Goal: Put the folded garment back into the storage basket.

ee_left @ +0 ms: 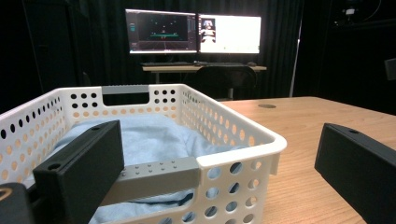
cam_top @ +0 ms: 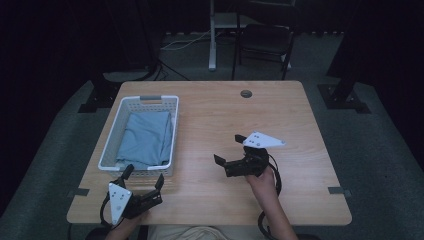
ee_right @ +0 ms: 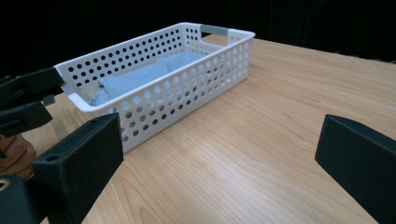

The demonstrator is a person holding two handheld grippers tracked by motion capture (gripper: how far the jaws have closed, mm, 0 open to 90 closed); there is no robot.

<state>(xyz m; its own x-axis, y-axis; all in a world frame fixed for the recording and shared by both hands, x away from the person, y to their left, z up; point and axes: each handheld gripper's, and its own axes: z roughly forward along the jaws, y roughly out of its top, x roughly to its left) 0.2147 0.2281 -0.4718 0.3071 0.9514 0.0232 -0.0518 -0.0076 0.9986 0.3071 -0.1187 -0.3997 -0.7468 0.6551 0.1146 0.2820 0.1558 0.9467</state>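
High view | left gripper point(cam_top: 143, 181) and right gripper point(cam_top: 231, 152) wide, empty | folded blue cloth point(cam_top: 146, 138), possibly a towel, in white perforated basket point(cam_top: 173, 131) near table's point(cam_top: 295, 150) left edge | advice: descend over cloth's near end, pinch one fold.

Table point(cam_top: 280, 150): my work surface is a light wood-grain top with rounded corners, a round grommet point(cam_top: 246, 93) set near its far edge, and grey tape marks at its left point(cam_top: 80, 192) and right point(cam_top: 339, 190) near edges. Resting directly on it, toward my left side, is a white perforated plastic basket point(cam_top: 111, 135) with grey handle bars at both short ends, its long axis running away from me. A folded blue-grey cloth point(cam_top: 147, 137) lies inside.
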